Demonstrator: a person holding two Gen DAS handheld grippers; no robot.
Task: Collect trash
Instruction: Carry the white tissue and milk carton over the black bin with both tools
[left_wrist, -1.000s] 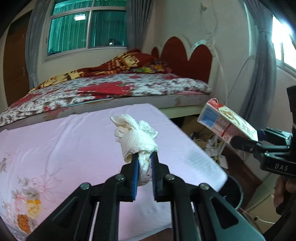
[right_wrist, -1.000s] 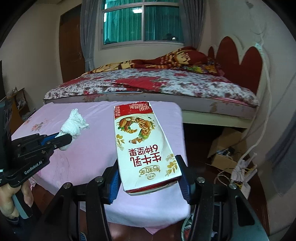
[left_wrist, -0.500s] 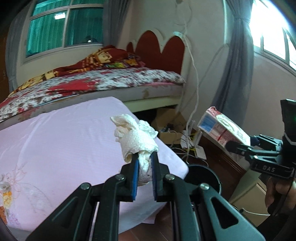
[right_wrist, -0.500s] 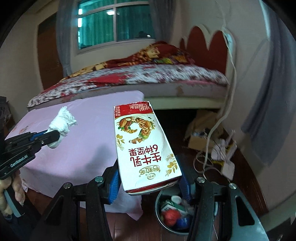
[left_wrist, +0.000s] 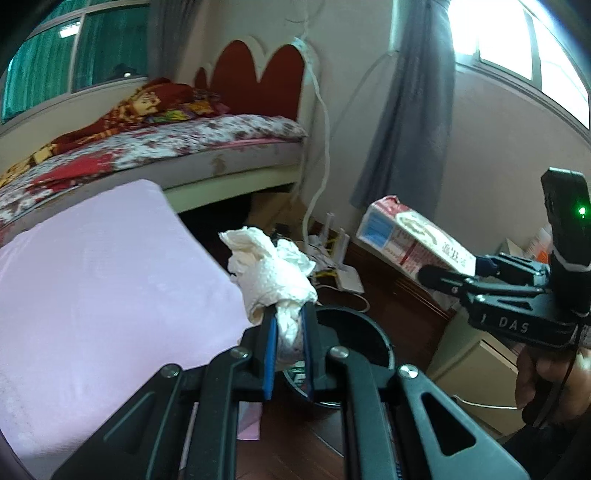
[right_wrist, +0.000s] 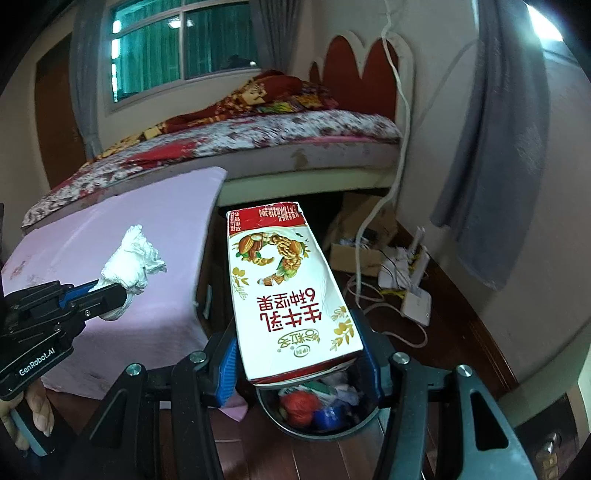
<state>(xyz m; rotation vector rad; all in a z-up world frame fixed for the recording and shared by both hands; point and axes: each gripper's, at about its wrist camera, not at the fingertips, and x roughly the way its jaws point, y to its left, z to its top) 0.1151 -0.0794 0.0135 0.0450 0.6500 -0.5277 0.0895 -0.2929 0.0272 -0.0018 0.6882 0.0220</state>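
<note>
Both loads ride clear of the pink table: left gripper clenched on crumpled tissue, right gripper clamping milk carton, trash bin at 6 o'clock beneath, likely for dropping.

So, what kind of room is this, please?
Most likely a bedroom in a home: a bed with a flowered cover and a red scalloped headboard stands by a curtained window, and a small trash bin sits on the wooden floor.
</note>
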